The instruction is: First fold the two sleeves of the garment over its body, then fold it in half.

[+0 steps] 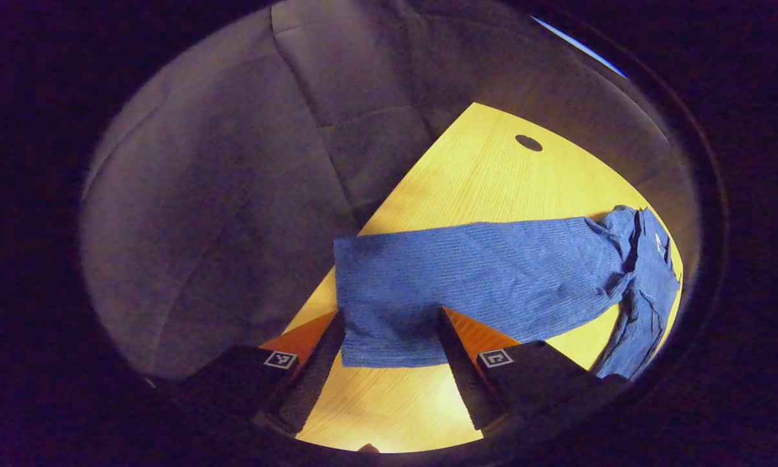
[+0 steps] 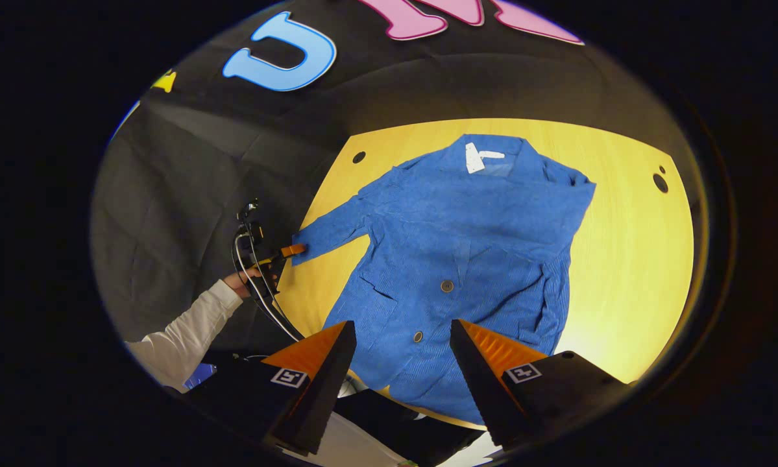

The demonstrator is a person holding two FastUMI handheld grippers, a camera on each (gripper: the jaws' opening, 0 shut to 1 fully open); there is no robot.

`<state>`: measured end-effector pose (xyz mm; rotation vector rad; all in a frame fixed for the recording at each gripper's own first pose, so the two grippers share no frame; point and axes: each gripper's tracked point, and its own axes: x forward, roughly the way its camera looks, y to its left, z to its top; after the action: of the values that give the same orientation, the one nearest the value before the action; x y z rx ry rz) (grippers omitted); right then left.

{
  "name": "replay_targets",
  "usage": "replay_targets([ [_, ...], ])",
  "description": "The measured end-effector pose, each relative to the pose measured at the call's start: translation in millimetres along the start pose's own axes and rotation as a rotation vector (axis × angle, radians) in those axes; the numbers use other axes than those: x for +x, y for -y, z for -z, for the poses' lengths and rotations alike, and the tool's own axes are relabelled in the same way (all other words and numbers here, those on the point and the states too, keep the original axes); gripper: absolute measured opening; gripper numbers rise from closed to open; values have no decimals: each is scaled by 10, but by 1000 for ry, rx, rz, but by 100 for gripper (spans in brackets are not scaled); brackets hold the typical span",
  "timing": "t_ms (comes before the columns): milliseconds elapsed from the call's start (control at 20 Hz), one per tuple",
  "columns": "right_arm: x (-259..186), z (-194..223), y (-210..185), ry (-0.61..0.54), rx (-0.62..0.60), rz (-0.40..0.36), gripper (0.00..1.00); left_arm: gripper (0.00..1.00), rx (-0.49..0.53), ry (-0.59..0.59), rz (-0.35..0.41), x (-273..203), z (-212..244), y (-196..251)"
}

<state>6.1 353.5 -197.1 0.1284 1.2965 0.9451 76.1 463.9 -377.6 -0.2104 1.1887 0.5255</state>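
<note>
A blue ribbed jacket (image 2: 453, 240) lies flat on the yellow table (image 2: 629, 259), collar far, hem near. In the right gripper view, one sleeve (image 2: 330, 230) stretches out to the left. The far sleeve seems to lie folded down along the body's right edge (image 2: 557, 285). My left gripper (image 1: 390, 318) is open, its fingers on either side of that stretched sleeve's cuff (image 1: 389, 331). From the right gripper view, the left gripper (image 2: 291, 250) sits at the cuff, held by a hand in a white sleeve (image 2: 187, 337). My right gripper (image 2: 401, 324) hovers open over the hem.
The table has round cable holes (image 2: 660, 183) (image 1: 528, 143) near its far corners. Black cloth walls close in behind and to the left of the table. Bare tabletop (image 1: 389, 408) shows in front of the cuff and to the right of the jacket.
</note>
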Motion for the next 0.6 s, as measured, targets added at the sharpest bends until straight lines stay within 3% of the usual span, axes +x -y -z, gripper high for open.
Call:
replay_targets([
  [350, -3, 255, -131, -26, 37, -29, 94, 82, 107, -55, 41, -36, -49, 7],
  [500, -59, 323, -52, -21, 77, -33, 94, 10, 129, -58, 49, -35, -140, 52],
  [600, -100, 387, 72, -23, 93, -21, 94, 0, 151, -66, 41, -64, -141, 37],
])
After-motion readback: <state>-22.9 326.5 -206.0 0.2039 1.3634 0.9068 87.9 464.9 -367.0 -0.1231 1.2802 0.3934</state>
